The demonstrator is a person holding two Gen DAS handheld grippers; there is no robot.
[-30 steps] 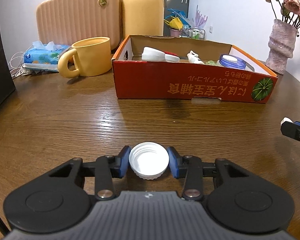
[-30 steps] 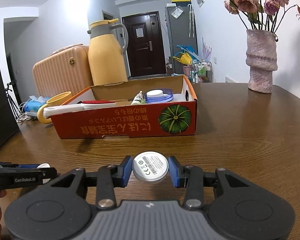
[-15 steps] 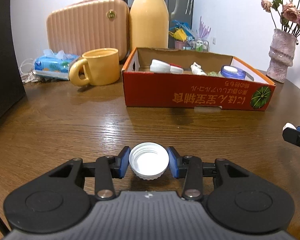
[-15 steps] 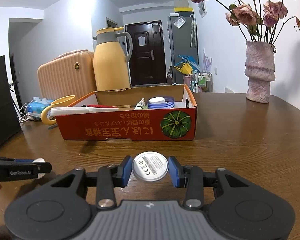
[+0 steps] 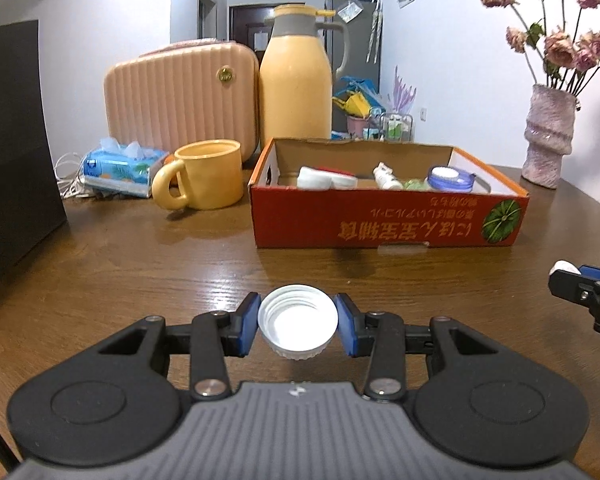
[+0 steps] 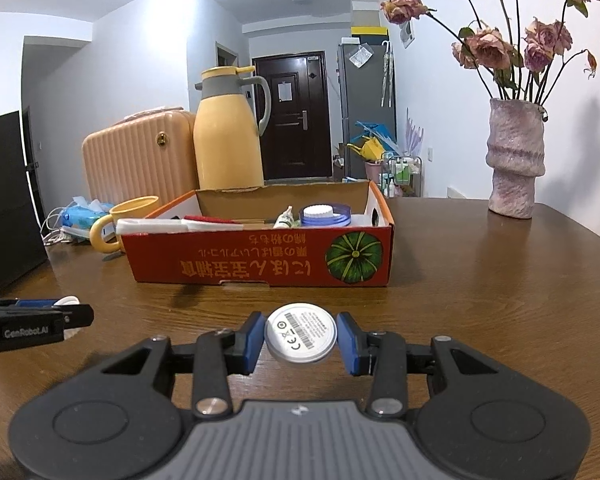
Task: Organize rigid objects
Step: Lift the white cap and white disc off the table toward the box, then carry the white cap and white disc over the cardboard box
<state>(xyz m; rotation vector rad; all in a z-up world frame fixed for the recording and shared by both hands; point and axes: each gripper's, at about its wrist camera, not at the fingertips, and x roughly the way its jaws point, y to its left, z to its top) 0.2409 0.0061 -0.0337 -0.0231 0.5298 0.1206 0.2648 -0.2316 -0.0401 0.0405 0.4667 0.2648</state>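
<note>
Left wrist view: my left claw (image 5: 297, 329) squeezes white plastic bottle cap (image 5: 297, 327) between blue pads, open side up, above brown wooden table (image 5: 140, 264). Red cardboard box (image 5: 384, 216) sits ahead, holding small white and blue things. Yellow mug (image 5: 204, 180) stands just left of box.

Right wrist view: my right claw (image 6: 300, 339) squeezes round white disc with barcode label (image 6: 300, 338), above table. Same box (image 6: 260, 256) ahead. My left claw (image 6: 36, 320) pokes in at left edge.

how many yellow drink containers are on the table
2: a yellow mug left of the red cardboard box, and a tall yellow thermos jug behind it.
</note>
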